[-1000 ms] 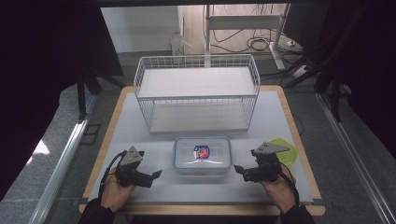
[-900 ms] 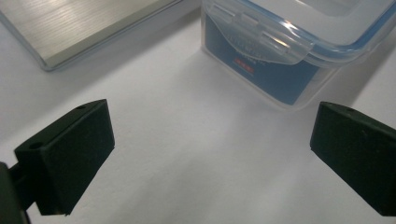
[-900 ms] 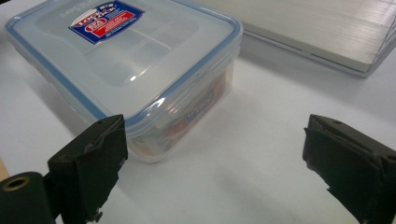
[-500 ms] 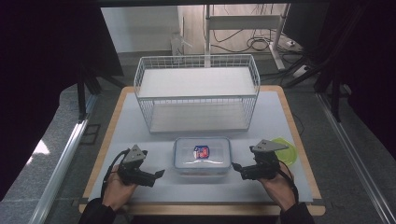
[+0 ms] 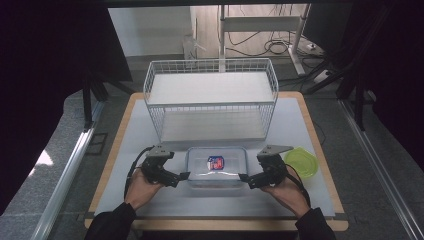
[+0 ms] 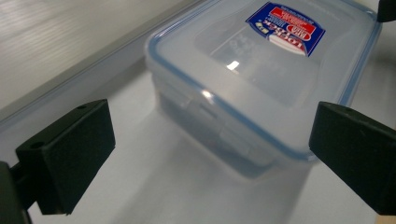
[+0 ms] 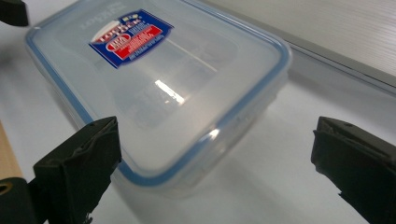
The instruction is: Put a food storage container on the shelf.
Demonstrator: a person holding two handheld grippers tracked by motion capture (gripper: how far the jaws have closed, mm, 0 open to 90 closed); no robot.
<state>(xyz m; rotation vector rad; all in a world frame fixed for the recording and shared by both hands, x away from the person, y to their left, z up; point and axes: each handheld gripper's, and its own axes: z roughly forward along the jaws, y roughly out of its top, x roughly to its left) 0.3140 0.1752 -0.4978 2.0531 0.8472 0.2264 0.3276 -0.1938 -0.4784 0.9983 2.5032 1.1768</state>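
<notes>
A clear plastic food box (image 5: 216, 166) with a blue-sealed lid and a red and blue label lies on the table mat near the front, lid on. My left gripper (image 5: 181, 176) is at the box's left end, open, its jaws spread wide on either side of that short end (image 6: 219, 135). My right gripper (image 5: 244, 180) is at the right end, also open, jaws spread around the corner of the box (image 7: 187, 154). Neither gripper holds anything.
A white wire basket rack (image 5: 210, 97) with two shelves stands behind the box. A yellow-green lid or bowl (image 5: 301, 162) lies right of the right gripper. The wooden table edge (image 5: 215, 224) runs along the front.
Both grippers have moved inward toward the ends of the box, which itself has stayed put.
</notes>
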